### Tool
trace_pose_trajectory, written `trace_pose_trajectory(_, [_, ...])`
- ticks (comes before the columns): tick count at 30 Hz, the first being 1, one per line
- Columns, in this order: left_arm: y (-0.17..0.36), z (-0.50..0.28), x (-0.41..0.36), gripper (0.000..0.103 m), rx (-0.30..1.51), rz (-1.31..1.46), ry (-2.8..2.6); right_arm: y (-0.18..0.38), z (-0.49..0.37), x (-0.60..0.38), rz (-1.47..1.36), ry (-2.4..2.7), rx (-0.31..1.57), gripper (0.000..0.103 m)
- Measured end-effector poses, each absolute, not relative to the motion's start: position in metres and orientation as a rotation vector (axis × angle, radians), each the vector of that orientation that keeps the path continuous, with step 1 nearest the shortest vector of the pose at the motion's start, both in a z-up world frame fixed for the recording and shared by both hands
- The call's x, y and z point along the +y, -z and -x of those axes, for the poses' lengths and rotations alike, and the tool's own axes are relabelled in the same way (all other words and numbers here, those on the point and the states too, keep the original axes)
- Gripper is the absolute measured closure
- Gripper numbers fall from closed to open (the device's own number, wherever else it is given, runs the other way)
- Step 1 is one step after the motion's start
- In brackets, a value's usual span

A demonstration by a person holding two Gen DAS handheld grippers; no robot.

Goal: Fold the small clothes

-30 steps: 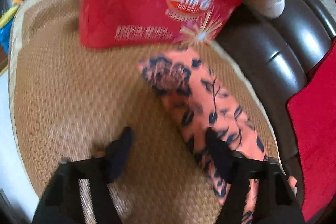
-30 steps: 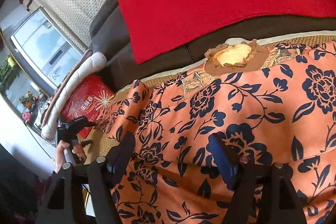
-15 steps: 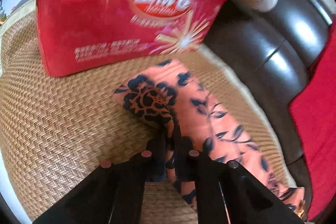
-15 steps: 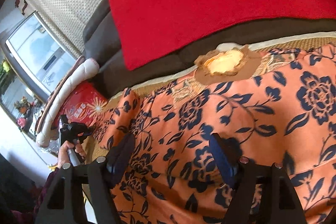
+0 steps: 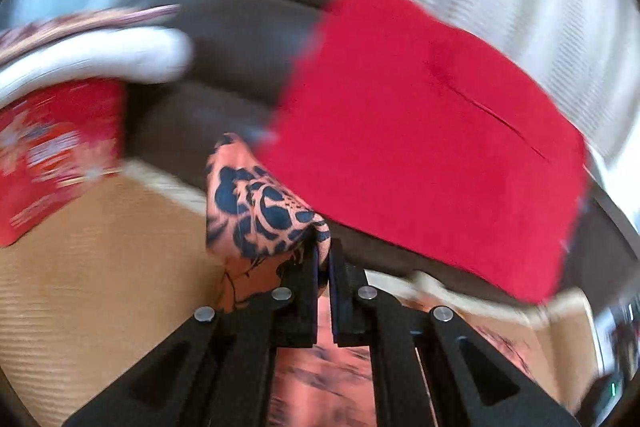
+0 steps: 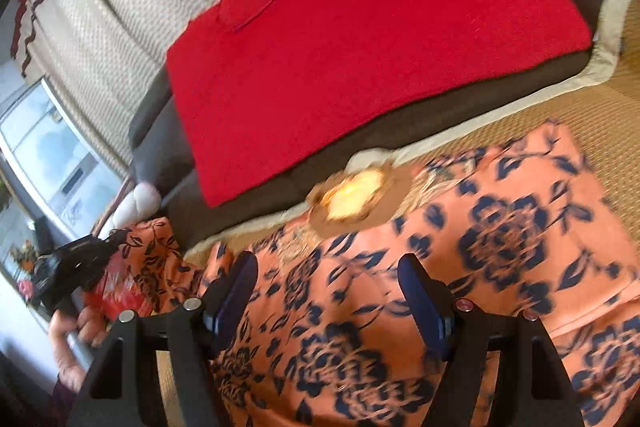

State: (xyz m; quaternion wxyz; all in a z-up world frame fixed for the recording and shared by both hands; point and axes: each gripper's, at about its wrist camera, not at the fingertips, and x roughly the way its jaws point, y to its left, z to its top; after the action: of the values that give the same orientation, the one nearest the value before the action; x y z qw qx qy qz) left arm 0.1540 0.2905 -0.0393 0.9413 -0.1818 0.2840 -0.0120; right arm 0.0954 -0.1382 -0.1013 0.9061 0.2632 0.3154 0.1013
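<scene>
Sofa point(image 6: 160, 147), dark brown leather, backs the scene, red cushion point(image 6: 360, 39) leaning on it. Woven mat point(image 5: 100, 267) covers the seat in front of the cushion. Orange floral garment point(image 6: 460, 259) lies spread on the mat just below the cushion, its brown neckline with a pale patch nearest the cushion; the garment's far side is lifted off the mat.

Left tongs point(image 5: 323, 255) clenched on a bunched corner of the garment, fabric pinched between the pads, jaws fully together, the corner raised in front of the cushion's lower edge. Right tongs point(image 6: 328, 291) released, jaws wide apart, nothing between them, hovering low over the garment's middle below the cushion; whether the fingertips brush the cloth I cannot tell.

Right view only: the whole spread garment, neckline, window and knit curtain point(image 6: 100, 27) beside the cushion, plus the person's left hand point(image 6: 76, 331) gripping the left tongs' handle, raised beside the sofa arm, garment edge trailing from it. Left view only: the pinch itself, close up, and a red printed bag point(image 5: 52, 155) on the mat well to the cushion's side, under a white padded roll point(image 5: 100, 55). Left view heavily motion-blurred.
</scene>
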Motion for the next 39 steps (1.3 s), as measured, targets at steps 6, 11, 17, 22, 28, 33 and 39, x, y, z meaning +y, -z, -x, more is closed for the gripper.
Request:
trace_pose_trajectory(6, [0.043, -0.158, 0.166, 0.098, 0.698, 0.288, 0.378, 0.091, -0.093, -0.180, -0.614, -0.144, 0.594, 0.027])
trace_pose_trajectory(11, [0.034, -0.144, 0.153, 0.044, 0.690, 0.330, 0.503, 0.098, -0.098, -0.205, -0.705, -0.152, 0.623, 0.027])
trace_pose_trajectory(17, [0.039, -0.124, 0.209, 0.022, 0.658, 0.333, 0.262, 0.108, -0.109, -0.196, -0.724, -0.163, 0.724, 0.024])
trace_pose_trajectory(22, [0.097, -0.141, 0.240, 0.022, 0.853, 0.253, 0.032, 0.130, -0.129, -0.188, -0.665, -0.109, 0.847, 0.024])
trace_pose_trajectory(28, [0.126, -0.160, 0.264, 0.022, 0.952, 0.349, 0.027, 0.140, -0.144, -0.162, -0.531, -0.119, 0.927, 0.034])
trace_pose_trajectory(33, [0.130, -0.172, 0.256, 0.022, 0.955, 0.299, 0.024, 0.138, -0.149, -0.126, -0.335, -0.124, 0.980, 0.086])
trace_pose_trajectory(39, [0.136, -0.167, 0.247, 0.022, 0.946, 0.271, 0.023, 0.104, -0.129, -0.138, -0.316, -0.073, 0.832, 0.090])
